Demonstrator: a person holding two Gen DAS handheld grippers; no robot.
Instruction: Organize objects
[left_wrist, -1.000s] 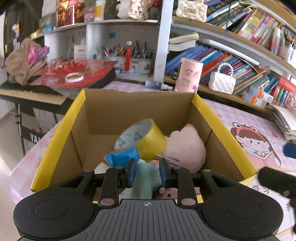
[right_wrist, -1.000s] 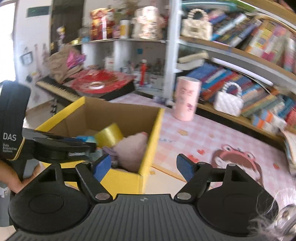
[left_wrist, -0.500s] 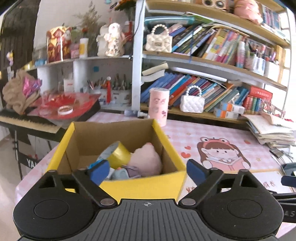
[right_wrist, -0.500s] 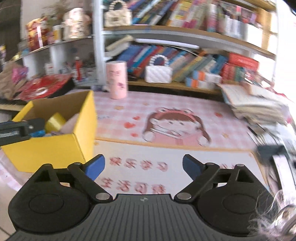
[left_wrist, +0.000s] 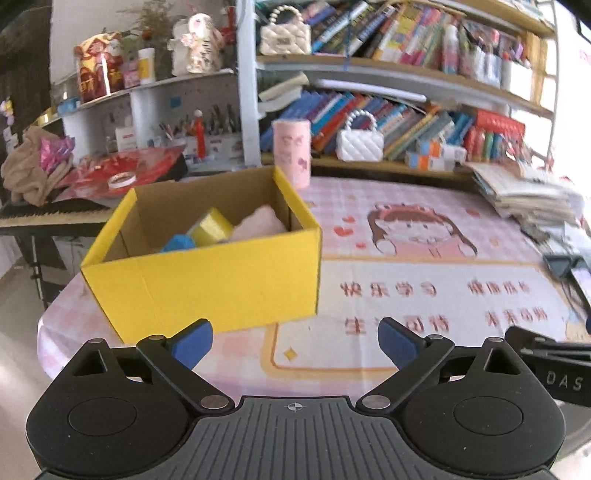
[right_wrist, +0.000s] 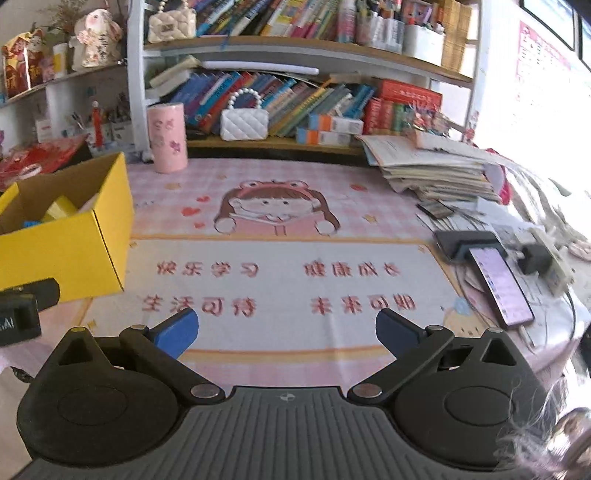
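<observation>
My left gripper (left_wrist: 295, 338) stands wide apart with nothing between its blue pads, hanging low over the near edge of the pink printed table mat (left_wrist: 406, 295). My right gripper (right_wrist: 286, 328) is spread just as wide and just as empty, hovering over the same mat further to the right.

Just ahead of my left jaws, a little to their left, sits the yellow cardboard box (left_wrist: 207, 280), open at the top, near the table's left end. What I judge could go wrong: the box is light card close to that table edge, so a careless sweep of my left gripper could shove it toward the drop. On my right side a phone (right_wrist: 498, 284) lies near the table edge beside some cables and a slumped stack of papers (right_wrist: 436, 170); a blind reach there could knock the phone off or topple the stack.

Inside the box I see a yellow tape roll (left_wrist: 212, 227) leaning by a pink plush toy (left_wrist: 258, 223), with something blue (left_wrist: 177, 243) in front of them; the rest is hidden by the front wall. Behind the box stands a pink cylindrical canister (left_wrist: 291, 151); I cannot tell its contents.
</observation>
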